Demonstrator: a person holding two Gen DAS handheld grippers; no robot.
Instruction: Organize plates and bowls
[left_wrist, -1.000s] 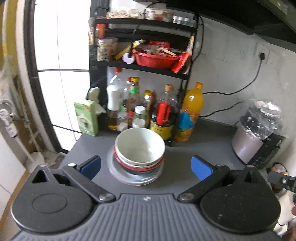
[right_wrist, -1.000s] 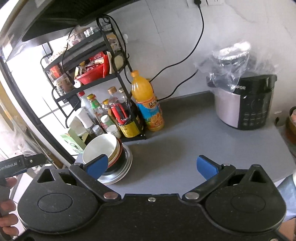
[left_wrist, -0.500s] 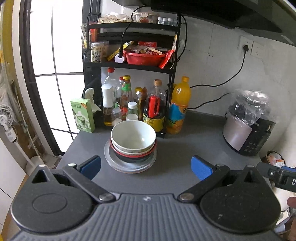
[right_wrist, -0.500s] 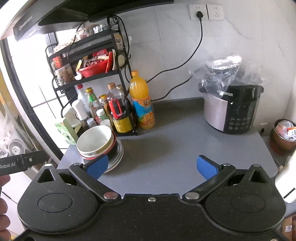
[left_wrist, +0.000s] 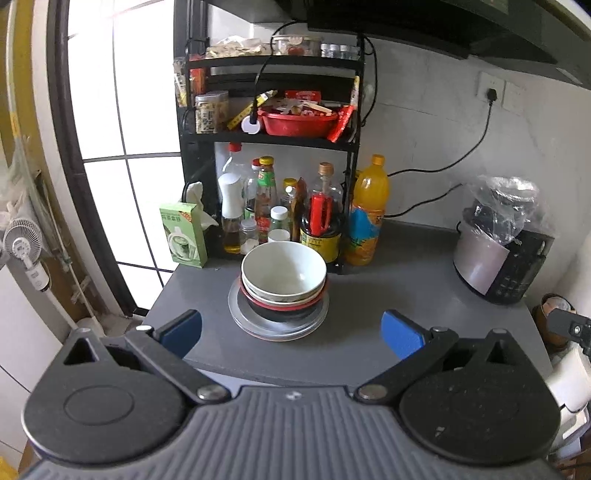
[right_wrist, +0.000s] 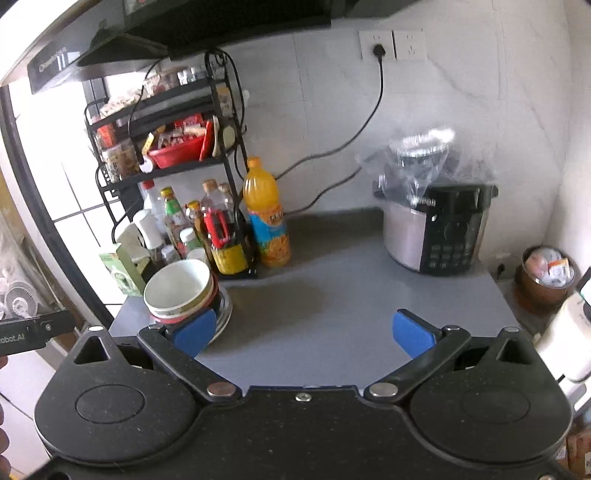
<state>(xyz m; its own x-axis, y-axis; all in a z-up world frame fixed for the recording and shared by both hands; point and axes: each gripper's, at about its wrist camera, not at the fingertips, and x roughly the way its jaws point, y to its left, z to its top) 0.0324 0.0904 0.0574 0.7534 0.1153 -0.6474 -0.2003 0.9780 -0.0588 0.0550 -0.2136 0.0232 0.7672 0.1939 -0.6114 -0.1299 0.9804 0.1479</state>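
A stack of dishes stands on the grey counter (left_wrist: 388, 295): a white bowl (left_wrist: 283, 271) on top, a red-rimmed bowl (left_wrist: 284, 302) under it, and metal plates (left_wrist: 279, 326) at the bottom. The stack also shows in the right wrist view, with the white bowl (right_wrist: 177, 284) at the counter's left. My left gripper (left_wrist: 291, 332) is open and empty, held back from the stack near the counter's front edge. My right gripper (right_wrist: 303, 332) is open and empty, to the right of the stack.
A black rack (left_wrist: 273, 133) with bottles and a red basin stands behind the stack. An orange juice bottle (left_wrist: 367, 210) is beside it. A rice cooker (right_wrist: 436, 225) under a plastic bag stands at the right. A green box (left_wrist: 183, 236) is at the left.
Both grippers have drawn back and up from the counter, so the stack looks smaller and farther. Both stay open. The dishes have not moved.
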